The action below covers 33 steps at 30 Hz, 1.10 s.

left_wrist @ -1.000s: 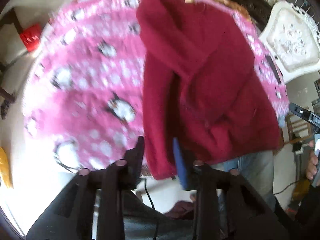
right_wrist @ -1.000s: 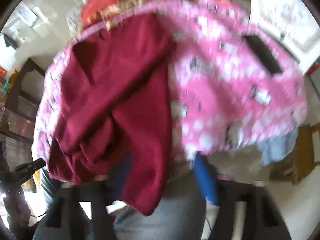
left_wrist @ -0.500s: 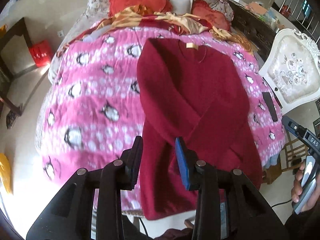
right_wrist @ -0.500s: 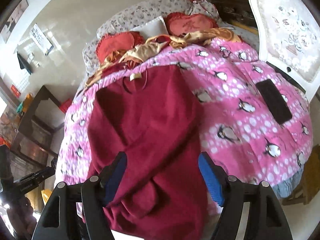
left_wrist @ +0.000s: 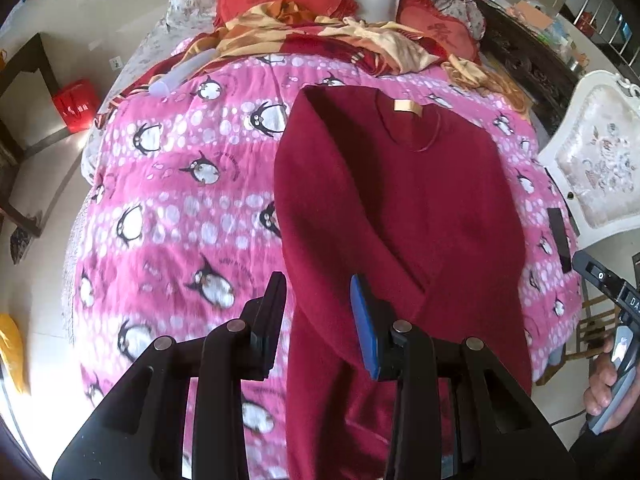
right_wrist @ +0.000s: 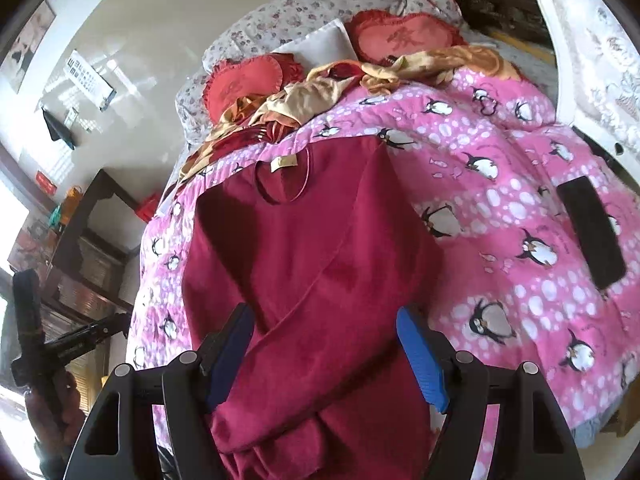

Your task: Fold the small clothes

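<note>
Right wrist: sweater (right_wrist: 320, 264) lies beyond parted jaws.

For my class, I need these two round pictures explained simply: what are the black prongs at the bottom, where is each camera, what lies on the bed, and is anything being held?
No robot is here. A person holds a hand-operated two-finger tool in each hand, and a wide-angle camera on each looks forward along its fingers, hence the round, bent pictures. One picture comes from the left tool, the other from the right tool. The black prongs with blue pads are the fingers.

On the bed lies a pink penguin blanket, and on it a dark red sweater with both sleeves folded across its front. A black phone-like slab lies near the blanket's edge, with red cushions at the head.

Both tools are open above the sweater's lower part, holding nothing.
</note>
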{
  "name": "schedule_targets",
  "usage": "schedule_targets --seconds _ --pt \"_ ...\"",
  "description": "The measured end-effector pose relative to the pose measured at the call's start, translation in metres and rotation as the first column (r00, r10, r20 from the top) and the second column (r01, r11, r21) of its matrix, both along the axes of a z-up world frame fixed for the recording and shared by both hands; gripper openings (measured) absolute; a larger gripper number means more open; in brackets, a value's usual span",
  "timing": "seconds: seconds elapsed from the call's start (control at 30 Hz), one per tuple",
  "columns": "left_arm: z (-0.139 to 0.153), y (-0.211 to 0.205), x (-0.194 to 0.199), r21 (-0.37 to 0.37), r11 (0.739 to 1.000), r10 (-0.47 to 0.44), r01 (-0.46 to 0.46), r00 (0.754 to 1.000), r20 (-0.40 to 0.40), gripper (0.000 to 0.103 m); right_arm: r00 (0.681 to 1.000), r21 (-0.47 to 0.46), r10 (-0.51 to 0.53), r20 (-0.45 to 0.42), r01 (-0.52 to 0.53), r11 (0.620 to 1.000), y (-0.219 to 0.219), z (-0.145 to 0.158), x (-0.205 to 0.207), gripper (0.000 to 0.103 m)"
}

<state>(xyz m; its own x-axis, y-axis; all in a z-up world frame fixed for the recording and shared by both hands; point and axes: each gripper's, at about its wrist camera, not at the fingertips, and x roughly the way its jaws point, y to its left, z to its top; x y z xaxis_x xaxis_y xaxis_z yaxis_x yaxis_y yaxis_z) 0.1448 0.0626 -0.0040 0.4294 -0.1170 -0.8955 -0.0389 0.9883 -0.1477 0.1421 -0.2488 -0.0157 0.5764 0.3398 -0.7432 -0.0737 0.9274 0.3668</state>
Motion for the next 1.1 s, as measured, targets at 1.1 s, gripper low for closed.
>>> schedule_targets --seconds 1.1 --pt "-0.085 0.023 0.253 -0.035 0.999 0.036 -0.041 0.989 -0.143 0.032 0.976 -0.009 0.012 -0.218 -0.015 1.000 -0.024 -0.065 0.258 0.047"
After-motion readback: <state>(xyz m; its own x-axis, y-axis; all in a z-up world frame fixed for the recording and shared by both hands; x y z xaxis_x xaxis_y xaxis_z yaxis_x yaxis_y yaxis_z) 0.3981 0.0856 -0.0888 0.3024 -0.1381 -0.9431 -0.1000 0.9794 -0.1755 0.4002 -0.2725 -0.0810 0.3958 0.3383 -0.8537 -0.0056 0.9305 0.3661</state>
